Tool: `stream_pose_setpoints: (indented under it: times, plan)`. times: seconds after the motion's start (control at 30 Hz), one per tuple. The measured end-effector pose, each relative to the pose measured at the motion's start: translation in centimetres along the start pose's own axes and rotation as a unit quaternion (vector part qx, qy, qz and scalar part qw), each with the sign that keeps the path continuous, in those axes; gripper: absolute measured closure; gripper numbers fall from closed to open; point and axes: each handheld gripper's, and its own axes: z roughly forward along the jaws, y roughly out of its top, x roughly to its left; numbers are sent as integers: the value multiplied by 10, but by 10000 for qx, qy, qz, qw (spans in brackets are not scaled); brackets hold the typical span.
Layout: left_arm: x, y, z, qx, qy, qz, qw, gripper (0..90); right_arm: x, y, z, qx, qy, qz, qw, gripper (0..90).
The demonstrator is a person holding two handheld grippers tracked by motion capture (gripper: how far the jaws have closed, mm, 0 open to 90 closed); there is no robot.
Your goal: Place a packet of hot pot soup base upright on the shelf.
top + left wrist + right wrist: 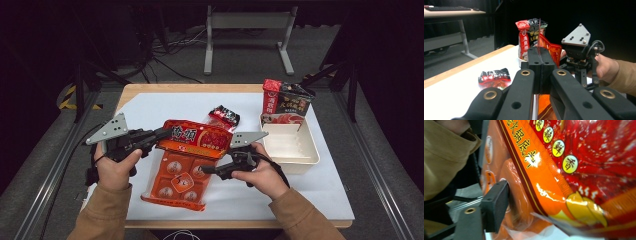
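Observation:
A big orange-red snack packet [195, 137] hangs over the white sheet, its lower end [175, 182] resting on the table. My left gripper [167, 133] is shut on the packet's upper left edge; in the left gripper view the jaws [540, 53] stand pressed together with the thin orange film [551, 48] between them. My right gripper [204, 170] reaches in from the right at the packet's middle. In the right gripper view the packet [574, 170] lies across the wide gap; one of the fingers [495, 206] stands beside it, the other is hidden behind the film.
A white tray [312, 150] stands at the right, with a tall red-and-black bag [285, 100] upright at its far end. A small red-and-black sachet [224, 116] lies behind the packet. The white sheet [150, 110] covers the wooden table.

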Motion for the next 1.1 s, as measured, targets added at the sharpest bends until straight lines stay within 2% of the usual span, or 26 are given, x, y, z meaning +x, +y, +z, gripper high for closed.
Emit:
stream_pose_setpoints:
  times: [0.1,0.13,0.2,0.23,0.3,0.43,0.53,0.77,0.87,0.9,0.97,1.0,1.1]
  plan:
    - [0,0,0,-36,-2,-1,10000,900,0,2,0,44,257,92,9996,466]
    - [0,0,-1,-42,-9,-31,10000,900,1,3,-1,50,349,101,9993,526]
    - [0,1,-2,-104,-28,-17,9999,900,2,6,-3,55,612,102,9981,660]
    - [-1,2,-3,-111,-33,-23,9999,900,5,9,-5,89,669,32,9977,677]
    - [-2,3,-4,-146,-56,15,9999,900,10,13,-7,168,647,-130,9977,697]
    - [-3,6,-6,-217,-72,46,9997,900,13,19,-11,210,577,-260,9978,703]
    - [-2,6,-5,-254,-86,37,9996,900,17,26,-17,268,397,-456,9978,707]
    - [2,4,-2,-304,-138,-59,9994,900,18,35,-26,445,209,-533,9974,709]
    - [2,6,-1,-242,-81,-28,9997,849,18,41,-32,552,157,-533,9969,710]
    - [1,6,0,-141,-8,7,9999,819,18,42,-34,570,121,-535,9969,710]
    - [1,6,0,-94,5,27,10000,728,18,43,-36,589,96,-541,9968,710]
    - [1,6,1,-19,15,9,10000,728,17,44,-38,609,76,-527,9967,711]
    - [0,4,5,358,231,138,9990,507,14,48,-48,559,-25,-481,9973,711]
